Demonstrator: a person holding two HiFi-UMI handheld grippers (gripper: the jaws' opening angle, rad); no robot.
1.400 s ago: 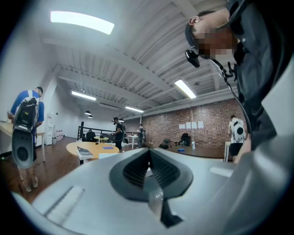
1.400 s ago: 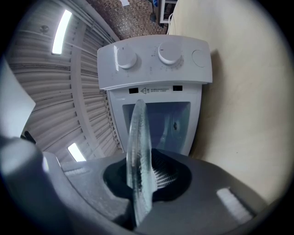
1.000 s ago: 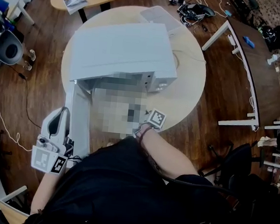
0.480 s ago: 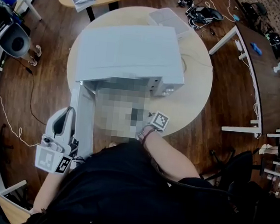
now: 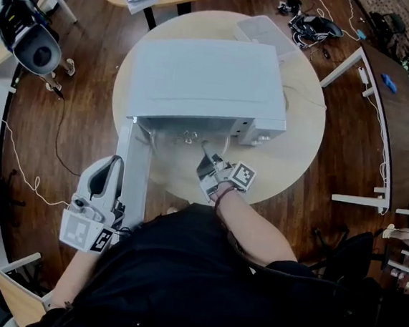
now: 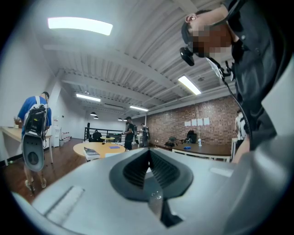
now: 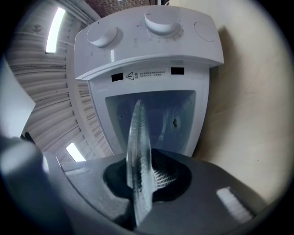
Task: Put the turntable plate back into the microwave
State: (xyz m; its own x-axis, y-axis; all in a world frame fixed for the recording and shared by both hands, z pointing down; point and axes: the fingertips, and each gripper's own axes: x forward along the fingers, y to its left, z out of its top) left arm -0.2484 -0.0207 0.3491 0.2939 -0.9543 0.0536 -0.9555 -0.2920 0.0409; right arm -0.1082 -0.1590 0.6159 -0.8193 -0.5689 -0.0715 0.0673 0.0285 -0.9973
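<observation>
Pinching the plate [image 7: 137, 137] by its rim, the right gripper [image 7: 142, 179] holds it just outside the open microwave [image 7: 151, 50]; tilted, it could clip the opening or slip free. The left gripper [image 6: 148, 172] is closed and empty.

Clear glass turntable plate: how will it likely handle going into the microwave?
The clear glass turntable plate looks rigid: pinched at its rim, it shows no sag. Its smooth glass may slip in the right hand-held gripper. It could chip against the white microwave.

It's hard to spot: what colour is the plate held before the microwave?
Colourless: a clear glass turntable plate, best seen in the right gripper view.
</observation>
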